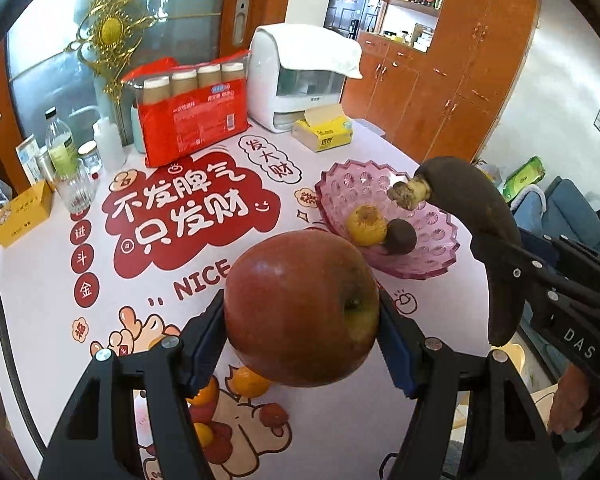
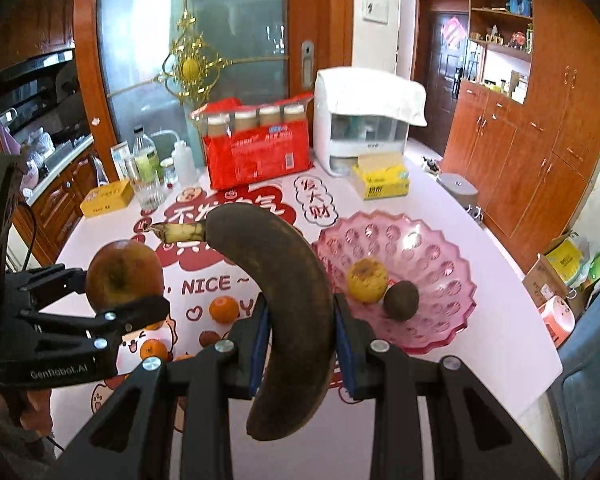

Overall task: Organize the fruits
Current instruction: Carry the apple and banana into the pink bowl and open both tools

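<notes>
My left gripper (image 1: pixel 302 330) is shut on a large red apple (image 1: pixel 300 304) and holds it above the table; it also shows in the right wrist view (image 2: pixel 122 274). My right gripper (image 2: pixel 298 332) is shut on a blackened banana (image 2: pixel 288 304), stem pointing left, held in the air; the banana also shows in the left wrist view (image 1: pixel 476 216). A pink glass bowl (image 2: pixel 432 240) stands on the table ahead right, holding a yellow fruit (image 2: pixel 367 280) and a dark brown fruit (image 2: pixel 401 300). Small oranges (image 2: pixel 224 309) and a red lychee (image 2: pixel 210 338) lie on the tablecloth below the grippers.
At the table's back stand a red pack of cups (image 2: pixel 256 144), a white appliance (image 2: pixel 364 120), a yellow tissue box (image 2: pixel 380 178), bottles (image 2: pixel 146 168) and a yellow box (image 2: pixel 106 198). Wooden cabinets (image 2: pixel 540 128) line the right wall.
</notes>
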A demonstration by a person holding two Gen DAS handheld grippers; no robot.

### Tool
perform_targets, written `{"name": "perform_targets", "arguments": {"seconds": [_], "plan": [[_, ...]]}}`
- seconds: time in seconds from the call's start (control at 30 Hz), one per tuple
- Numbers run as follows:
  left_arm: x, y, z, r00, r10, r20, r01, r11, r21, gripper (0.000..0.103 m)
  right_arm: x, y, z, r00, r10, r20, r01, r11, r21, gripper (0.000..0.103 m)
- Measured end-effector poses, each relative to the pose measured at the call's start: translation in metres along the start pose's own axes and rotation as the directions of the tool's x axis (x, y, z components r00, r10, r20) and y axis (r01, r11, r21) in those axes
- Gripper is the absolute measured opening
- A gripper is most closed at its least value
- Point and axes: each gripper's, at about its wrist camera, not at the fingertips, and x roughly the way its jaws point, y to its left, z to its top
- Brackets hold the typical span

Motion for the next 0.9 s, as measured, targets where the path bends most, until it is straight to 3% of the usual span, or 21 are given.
{"name": "perform_targets", "arguments": {"seconds": [0.2,0.37,0.67,0.9], "plan": [[0.015,-0.029,0.01,0.996,0.085,-0.003,-0.085,0.995,-0.045,0.068,0.007,-0.034,0.004,0.998,0.064,0.022,-0.063,0.997,-0.033,0.03],[0.043,-0.076,0.03,0.989,0.147,-0.024,-0.148,0.984,-0.094,0.068,0.022,-0.097,0.015,0.992,0.124,0.023,-0.122,0.991,-0.05,0.03],[0.09,-0.15,0.076,0.981,0.195,0.018,-0.19,0.969,-0.156,0.068,0.054,-0.21,0.045,0.997,0.078,0.02,-0.077,0.996,-0.04,0.03],[0.138,-0.17,0.085,0.971,0.233,-0.051,-0.238,0.96,-0.146,0.068,0.087,-0.247,0.055,0.997,0.082,-0.008,-0.083,0.997,-0.011,0.03]]}}
